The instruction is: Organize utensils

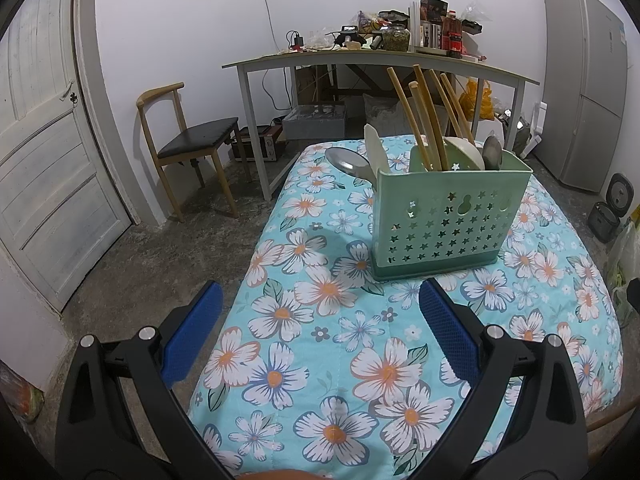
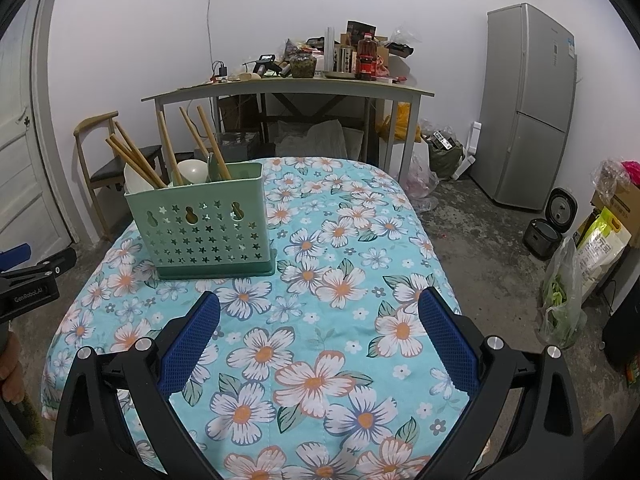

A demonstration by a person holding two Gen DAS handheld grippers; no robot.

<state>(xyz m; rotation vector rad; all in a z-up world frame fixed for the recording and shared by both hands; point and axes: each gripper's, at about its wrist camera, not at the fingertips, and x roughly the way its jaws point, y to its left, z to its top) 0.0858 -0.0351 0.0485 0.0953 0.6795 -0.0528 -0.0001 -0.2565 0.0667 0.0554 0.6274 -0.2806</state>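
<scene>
A green star-punched utensil holder (image 1: 440, 216) stands on the floral table (image 1: 328, 360); it also shows in the right wrist view (image 2: 204, 232). Several wooden chopsticks (image 1: 424, 120) lean out of it, with white spoons (image 1: 466, 152) and a metal spoon (image 1: 492, 154) inside. A metal ladle (image 1: 346, 160) lies on the cloth behind the holder, beside a white scoop (image 1: 376, 152). My left gripper (image 1: 320, 328) is open and empty, short of the holder. My right gripper (image 2: 320, 332) is open and empty, to the holder's right. The left gripper's side (image 2: 28, 276) shows at the right view's left edge.
A cluttered desk (image 1: 380, 60) stands behind the table. A wooden chair (image 1: 188, 144) and a white door (image 1: 44, 152) are at the left. A grey fridge (image 2: 528, 108), a rice cooker (image 2: 548, 224) and bags (image 2: 564, 292) are on the right.
</scene>
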